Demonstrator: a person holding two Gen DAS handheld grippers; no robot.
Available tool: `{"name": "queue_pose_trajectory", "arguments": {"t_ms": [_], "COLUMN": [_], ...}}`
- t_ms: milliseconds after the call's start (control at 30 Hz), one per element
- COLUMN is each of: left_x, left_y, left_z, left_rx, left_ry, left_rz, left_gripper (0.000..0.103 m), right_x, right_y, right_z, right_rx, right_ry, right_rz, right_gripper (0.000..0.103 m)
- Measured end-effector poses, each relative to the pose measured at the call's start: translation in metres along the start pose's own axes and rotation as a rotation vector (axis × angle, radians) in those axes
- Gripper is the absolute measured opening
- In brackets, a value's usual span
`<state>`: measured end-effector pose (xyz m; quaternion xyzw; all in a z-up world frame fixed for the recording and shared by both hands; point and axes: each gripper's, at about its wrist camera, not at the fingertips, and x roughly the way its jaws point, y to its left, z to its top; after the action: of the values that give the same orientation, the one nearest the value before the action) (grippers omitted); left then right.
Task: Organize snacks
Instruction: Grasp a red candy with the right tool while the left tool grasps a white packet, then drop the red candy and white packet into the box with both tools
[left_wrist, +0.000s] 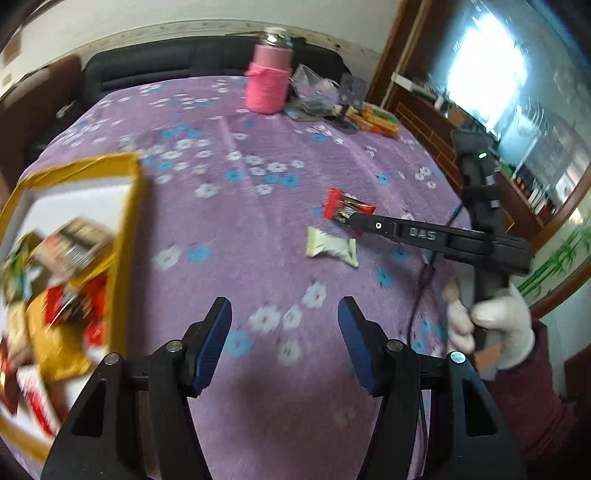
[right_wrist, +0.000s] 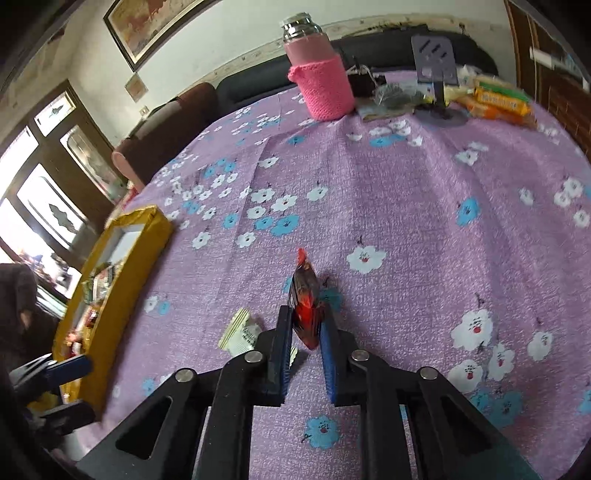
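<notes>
Right wrist view: right gripper (right_wrist: 306, 332) is clamped on red snack packet (right_wrist: 304, 299), above flowered purple cloth (right_wrist: 406, 221). Left gripper (left_wrist: 284, 332) is held half-open, nothing between pads, beside yellow box (left_wrist: 125, 229).

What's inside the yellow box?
The yellow box holds a blurry heap of snack packets, red, gold and brown. Whatever lies underneath the heap is covered.
</notes>
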<state>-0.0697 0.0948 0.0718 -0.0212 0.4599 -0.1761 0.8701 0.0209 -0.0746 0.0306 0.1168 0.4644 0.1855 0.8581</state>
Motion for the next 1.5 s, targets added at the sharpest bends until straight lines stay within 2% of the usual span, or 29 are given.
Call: {"name": "queue_pose_trajectory", "arguments": {"t_ms": [67,200,400,500,600,667,733,867,933,1033,1100,1167,1333,1500], "left_x": [0.016,0.050,0.097,0.112,0.106,0.098,0.090,0.091,0.102,0.097,0.090,0.081,0.051,0.010], "left_y": [-0.011,-0.042,-0.070,-0.073,-0.074,-0.076,-0.078,-0.081,-0.082,-0.078,-0.073,-0.065,-0.041,-0.007], "left_z": [0.008,0.031,0.053,0.050,0.041,0.032,0.024,0.028,0.027,0.022,0.017,0.011,-0.001,-0.011], "left_rx": [0.044,0.246,0.455,0.470,0.473,0.490,0.506,0.490,0.465,0.407,0.376,0.336,0.239,0.117], "left_ry": [0.011,0.035,0.130,0.197,0.245,0.260,0.253,0.193,0.197,0.178,0.173,0.172,0.110,0.026], "left_rz": [-0.022,-0.042,-0.036,-0.048,-0.080,-0.114,-0.100,-0.056,-0.023,-0.040,-0.057,-0.076,-0.101,-0.116], "left_gripper": [0.059,0.058,0.058,0.058,0.057,0.052,0.052,0.052,0.055,0.050,0.036,0.030,0.029,0.029], "right_x": [-0.002,-0.010,-0.014,-0.012,-0.012,-0.011,-0.010,-0.007,-0.006,-0.006,-0.005,-0.004,-0.001,0.003], "right_y": [-0.013,-0.031,-0.053,-0.059,-0.059,-0.058,-0.056,-0.053,-0.053,-0.054,-0.053,-0.049,-0.034,-0.016], "right_z": [0.000,0.004,0.010,0.009,0.008,0.008,0.007,0.006,0.006,0.006,0.005,0.005,0.003,0.008], "right_rx": [0.056,0.118,0.199,0.226,0.233,0.229,0.226,0.218,0.219,0.220,0.212,0.198,0.134,0.075], "right_ry": [-0.004,-0.029,-0.072,-0.072,-0.070,-0.067,-0.063,-0.056,-0.056,-0.064,-0.063,-0.064,-0.061,-0.059], "right_rz": [0.055,0.075,0.052,0.052,0.052,0.055,0.057,0.055,0.055,0.055,0.063,0.068,0.069,-0.008], "right_gripper": [0.026,0.033,0.034,0.034,0.034,0.034,0.034,0.037,0.037,0.038,0.044,0.051,0.052,0.052]}}
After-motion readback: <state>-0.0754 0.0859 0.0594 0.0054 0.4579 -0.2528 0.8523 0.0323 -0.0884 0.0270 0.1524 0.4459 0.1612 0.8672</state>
